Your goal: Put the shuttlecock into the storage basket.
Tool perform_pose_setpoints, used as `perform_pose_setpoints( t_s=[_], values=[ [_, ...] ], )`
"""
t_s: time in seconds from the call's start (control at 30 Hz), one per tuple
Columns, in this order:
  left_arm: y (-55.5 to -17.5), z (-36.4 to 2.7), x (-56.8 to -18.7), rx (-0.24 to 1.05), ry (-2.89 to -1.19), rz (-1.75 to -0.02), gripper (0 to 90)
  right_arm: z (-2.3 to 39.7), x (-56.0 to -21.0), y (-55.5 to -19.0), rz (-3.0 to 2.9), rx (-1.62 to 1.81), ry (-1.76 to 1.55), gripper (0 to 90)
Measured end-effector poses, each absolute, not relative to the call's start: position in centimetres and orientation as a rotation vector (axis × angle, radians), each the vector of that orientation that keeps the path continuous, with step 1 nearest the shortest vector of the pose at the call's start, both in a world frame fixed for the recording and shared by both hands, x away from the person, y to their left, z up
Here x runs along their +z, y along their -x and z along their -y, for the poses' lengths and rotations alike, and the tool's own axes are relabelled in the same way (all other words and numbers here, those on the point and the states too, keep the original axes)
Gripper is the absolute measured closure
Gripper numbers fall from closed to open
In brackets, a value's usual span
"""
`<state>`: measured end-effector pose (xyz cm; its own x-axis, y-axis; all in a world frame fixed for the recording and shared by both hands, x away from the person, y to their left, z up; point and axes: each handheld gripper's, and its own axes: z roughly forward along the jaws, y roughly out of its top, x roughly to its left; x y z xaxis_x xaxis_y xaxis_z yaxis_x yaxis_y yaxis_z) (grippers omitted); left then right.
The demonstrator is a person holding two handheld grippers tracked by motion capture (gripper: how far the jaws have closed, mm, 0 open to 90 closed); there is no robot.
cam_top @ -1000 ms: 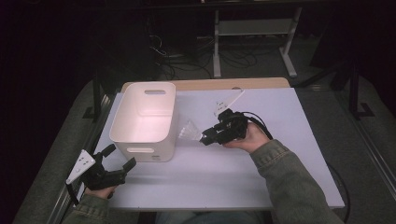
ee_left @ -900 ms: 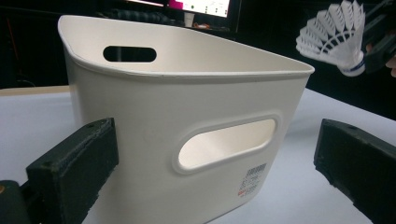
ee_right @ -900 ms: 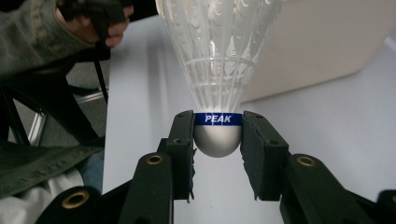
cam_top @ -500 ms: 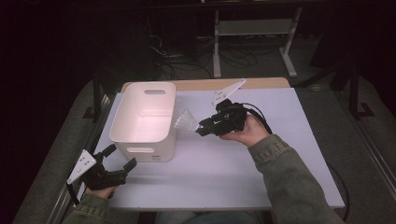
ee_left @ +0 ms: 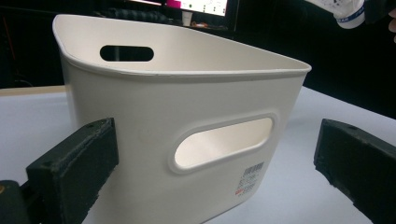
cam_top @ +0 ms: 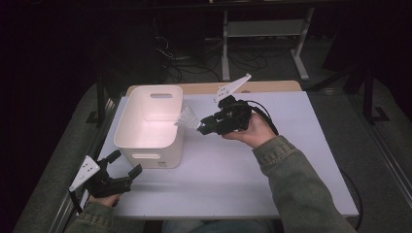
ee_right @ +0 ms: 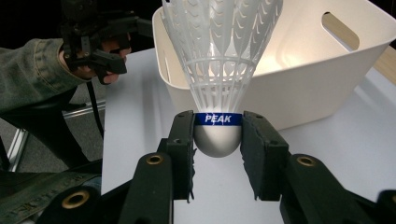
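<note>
My right gripper [cam_top: 203, 127] [ee_right: 217, 140] is shut on the cork head of a white shuttlecock [ee_right: 219, 60] with a blue band reading PEAK. It is held in the air beside the right rim of a white plastic bin [cam_top: 148, 127] [ee_right: 299, 88], its skirt [cam_top: 187, 116] pointing at the bin. The bin has handle slots in its walls and looks empty. My left gripper [cam_top: 125, 165] [ee_left: 215, 163] stands open at the table's near left corner, its jaws aimed at the bin's near wall [ee_left: 182, 121] and apart from it. The shuttlecock's head [ee_left: 348, 14] peeks in at the top right of the left gripper view.
The white table top [cam_top: 252, 184] runs wide to the right and front of the bin. A wooden strip [cam_top: 272, 86] edges the far side. Behind it stand a metal stand [cam_top: 262, 34] and cables on a dark floor.
My right gripper has risen with the shuttlecock and drifted toward the bin's right rim. The left gripper has stayed where it was.
</note>
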<state>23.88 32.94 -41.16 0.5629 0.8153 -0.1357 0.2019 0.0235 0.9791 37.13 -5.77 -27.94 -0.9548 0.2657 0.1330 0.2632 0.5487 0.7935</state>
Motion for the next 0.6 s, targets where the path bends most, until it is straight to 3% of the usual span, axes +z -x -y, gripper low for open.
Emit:
perform_pose_setpoints(
  t_s=[0.6],
  values=[
    [-23.8, -33.0, -41.1, 0.59, -1.498, -0.92, 0.0, 4.1, -26.0, -37.8, -2.723, 1.451, -0.469, 64.1]
  ],
)
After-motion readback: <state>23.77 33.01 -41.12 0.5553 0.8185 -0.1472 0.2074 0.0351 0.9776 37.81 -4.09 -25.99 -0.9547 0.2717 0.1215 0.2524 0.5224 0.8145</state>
